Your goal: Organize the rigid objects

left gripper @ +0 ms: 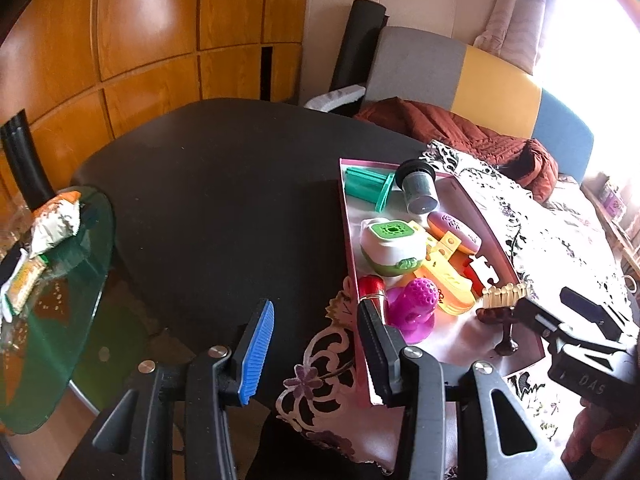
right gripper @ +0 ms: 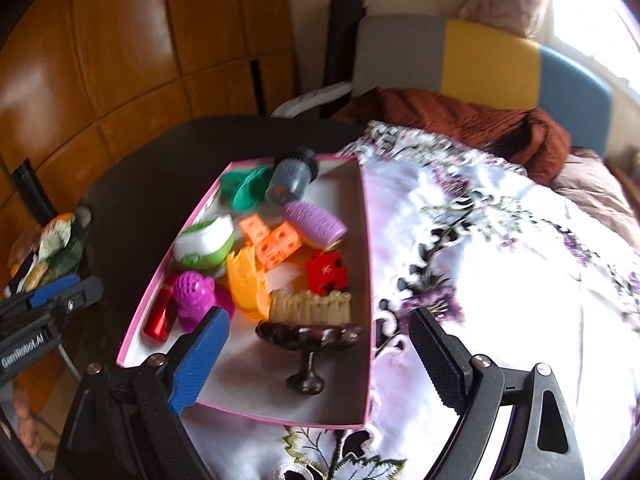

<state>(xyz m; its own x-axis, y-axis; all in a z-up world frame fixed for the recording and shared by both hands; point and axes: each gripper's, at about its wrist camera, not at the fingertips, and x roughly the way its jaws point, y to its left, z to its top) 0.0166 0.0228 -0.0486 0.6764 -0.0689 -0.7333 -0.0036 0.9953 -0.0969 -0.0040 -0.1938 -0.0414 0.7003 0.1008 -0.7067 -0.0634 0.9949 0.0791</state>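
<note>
The right gripper (right gripper: 316, 356) stands wide open with nothing between its jaws; its blue pad (right gripper: 200, 364) hangs over the near left part of the tray (right gripper: 366, 280), its black pad (right gripper: 436, 364) over the cloth (right gripper: 500, 280) just right of the tray wall. The left gripper (left gripper: 316, 348) is partly open and empty too: its blue pad (left gripper: 256, 352) is over the dark table (left gripper: 220, 200) left of the tray, its black pad (left gripper: 376, 356) at the tray's near left wall.

Just beyond the right jaws, in the near part of the tray, lies a dark brown brush (right gripper: 308, 344) with pale bristles, its knob handle pointing toward the camera. Left of it in the tray are a magenta toy (right gripper: 192, 292) and a red tube (right gripper: 160, 316). Further in are an orange piece (right gripper: 244, 280), a red block (right gripper: 326, 270), orange cubes (right gripper: 272, 240), a white-and-green case (right gripper: 204, 246) and a purple oval (right gripper: 316, 222). At the tray's far end lie a green clip (right gripper: 248, 188) and a grey cup (right gripper: 292, 178).

The tray sits where cloth and table meet. Well left of it, a glass side table (left gripper: 60, 300) holds snack packets (left gripper: 52, 224). Beyond the tray, a rust blanket (right gripper: 460, 120) lies on a grey, yellow and blue sofa (right gripper: 488, 64).
</note>
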